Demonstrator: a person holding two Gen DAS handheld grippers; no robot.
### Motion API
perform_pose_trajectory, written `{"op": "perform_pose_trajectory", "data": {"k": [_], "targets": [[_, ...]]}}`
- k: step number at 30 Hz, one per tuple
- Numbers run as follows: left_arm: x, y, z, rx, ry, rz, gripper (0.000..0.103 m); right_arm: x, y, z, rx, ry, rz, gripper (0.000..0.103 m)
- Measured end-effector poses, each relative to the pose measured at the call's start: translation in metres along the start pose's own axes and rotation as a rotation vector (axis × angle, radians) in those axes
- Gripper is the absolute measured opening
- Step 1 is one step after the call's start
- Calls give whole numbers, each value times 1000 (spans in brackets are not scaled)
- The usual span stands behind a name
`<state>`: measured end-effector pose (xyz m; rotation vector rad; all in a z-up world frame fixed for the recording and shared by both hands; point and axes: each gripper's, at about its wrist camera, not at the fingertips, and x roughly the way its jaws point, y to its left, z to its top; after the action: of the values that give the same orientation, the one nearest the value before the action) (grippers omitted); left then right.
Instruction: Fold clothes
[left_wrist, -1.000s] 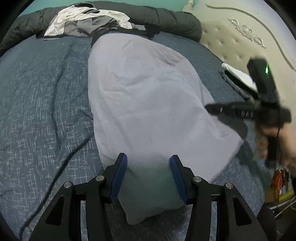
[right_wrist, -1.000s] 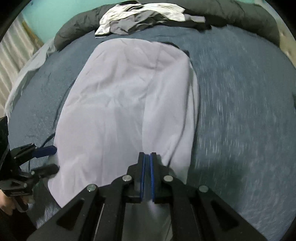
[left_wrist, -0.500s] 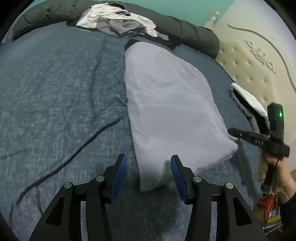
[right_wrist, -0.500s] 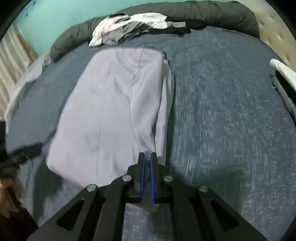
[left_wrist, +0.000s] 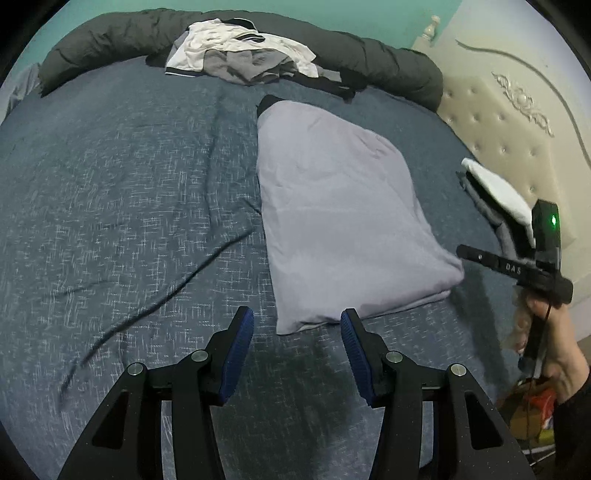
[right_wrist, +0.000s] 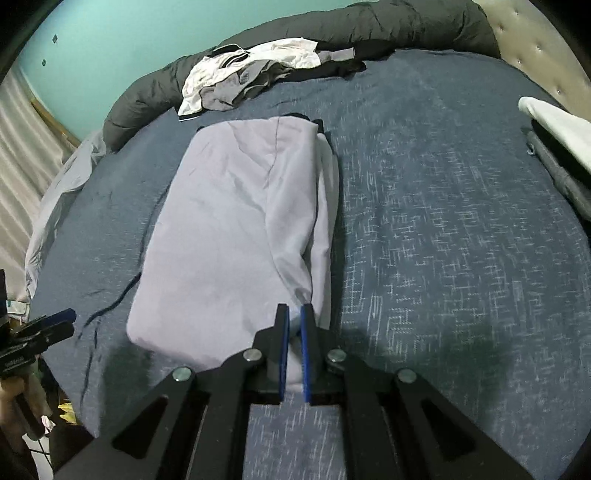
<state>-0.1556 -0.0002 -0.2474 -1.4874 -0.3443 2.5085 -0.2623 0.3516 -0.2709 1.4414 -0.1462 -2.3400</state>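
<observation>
Both hands have drawn back from the bed (left_wrist: 110, 192), so the lavender garment (left_wrist: 343, 221) now lies farther off, folded lengthwise. The left gripper (left_wrist: 297, 325) stands half open, empty. The right gripper (right_wrist: 291, 325) stays pinched on the garment's near corner. A jumbled clothes pile (right_wrist: 251, 77) waits; more folds seem due. Its underside layers are hidden.

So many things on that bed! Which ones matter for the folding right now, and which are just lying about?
In the job:
- lilac garment, folded lengthwise on the bed
- right claw, shut on the garment's near corner
- left claw, open, holding nothing

Lying about:
- heap of white and grey clothes
- dark duvet rolled along the far edge
- folded white and grey items by the headboard
</observation>
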Motion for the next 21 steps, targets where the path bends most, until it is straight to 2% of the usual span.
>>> {"op": "perform_pose_trajectory", "data": {"k": [6, 8, 9, 10, 12, 17, 19, 21], "targets": [[-2, 10, 3, -47, 7, -47, 62, -14, -2, -2, 54, 24, 24, 11], [3, 13, 3, -61, 19, -75, 64, -13, -1, -2, 71, 42, 19, 22], [7, 15, 3, -67, 27, -87, 65, -14, -1, -3, 79, 42, 22, 32], [10, 17, 3, -73, 35, -94, 65, -15, -1, -3, 86, 42, 25, 38], [19, 20, 3, -86, 49, -108, 66, -17, -3, -3, 109, 42, 33, 39], [39, 24, 8, -110, 85, -145, 68, -16, -11, -4, 192, 66, 45, 54], [46, 25, 11, -119, 96, -160, 69, -8, -16, -4, 222, 97, 58, 62], [53, 27, 14, -128, 102, -169, 71, -2, -18, -4, 229, 117, 49, 62]]}}
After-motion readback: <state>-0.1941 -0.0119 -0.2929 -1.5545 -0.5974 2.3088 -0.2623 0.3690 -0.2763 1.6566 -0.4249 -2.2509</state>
